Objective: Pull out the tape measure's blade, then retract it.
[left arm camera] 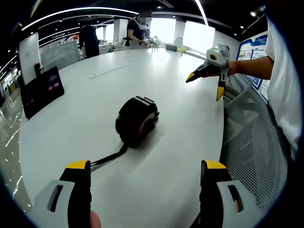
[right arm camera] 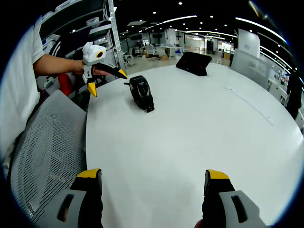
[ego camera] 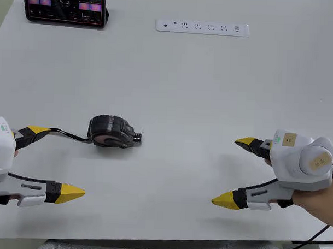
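The dark screen (ego camera: pixel 65 6) at the far left is cut by the top edge. The left tool (ego camera: pixel 64 161) runs off the left edge, and the strap (ego camera: pixel 70 135) of the tape measure (ego camera: pixel 110 132) ends hidden behind its far jaw.

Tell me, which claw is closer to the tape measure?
Left. The left gripper is just beside the tape measure, one tip near its strap. The right gripper is far off across the table.
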Action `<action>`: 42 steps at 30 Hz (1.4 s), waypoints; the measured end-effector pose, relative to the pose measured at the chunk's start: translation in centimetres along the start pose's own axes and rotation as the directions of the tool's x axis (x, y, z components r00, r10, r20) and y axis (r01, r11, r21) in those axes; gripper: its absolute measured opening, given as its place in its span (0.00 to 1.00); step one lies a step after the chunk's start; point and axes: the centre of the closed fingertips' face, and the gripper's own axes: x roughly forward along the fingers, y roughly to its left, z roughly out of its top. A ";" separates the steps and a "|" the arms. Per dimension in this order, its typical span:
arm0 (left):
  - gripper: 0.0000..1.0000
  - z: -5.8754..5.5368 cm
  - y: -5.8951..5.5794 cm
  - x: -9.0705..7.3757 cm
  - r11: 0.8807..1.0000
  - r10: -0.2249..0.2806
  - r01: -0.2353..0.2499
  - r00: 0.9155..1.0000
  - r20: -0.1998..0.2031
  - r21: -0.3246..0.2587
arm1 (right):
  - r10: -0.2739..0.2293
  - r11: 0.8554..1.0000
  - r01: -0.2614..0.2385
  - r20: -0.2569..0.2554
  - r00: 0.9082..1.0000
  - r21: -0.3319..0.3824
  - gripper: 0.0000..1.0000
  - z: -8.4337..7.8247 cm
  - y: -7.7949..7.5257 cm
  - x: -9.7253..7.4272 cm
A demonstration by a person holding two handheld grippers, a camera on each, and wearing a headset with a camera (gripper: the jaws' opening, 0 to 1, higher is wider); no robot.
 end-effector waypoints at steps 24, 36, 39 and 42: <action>0.91 1.5 0.5 2.2 0.981 -0.083 0.095 0.993 -0.078 0.167 | 0.045 0.995 -0.048 -0.033 0.998 -0.088 0.85 1.4 -1.4 1.5; 0.86 2.3 0.7 3.1 0.966 -0.114 0.134 0.988 -0.099 0.222 | 0.066 0.990 -0.071 -0.044 0.997 -0.126 0.83 2.1 -1.8 2.5; 0.85 2.3 0.9 3.3 0.961 -0.119 0.143 0.987 -0.111 0.235 | 0.073 0.988 -0.079 -0.049 0.996 -0.135 0.83 2.2 -1.9 2.7; 0.84 2.3 1.1 3.4 0.958 -0.121 0.147 0.986 -0.119 0.246 | 0.076 0.987 -0.082 -0.049 0.996 -0.140 0.83 2.4 -2.1 2.9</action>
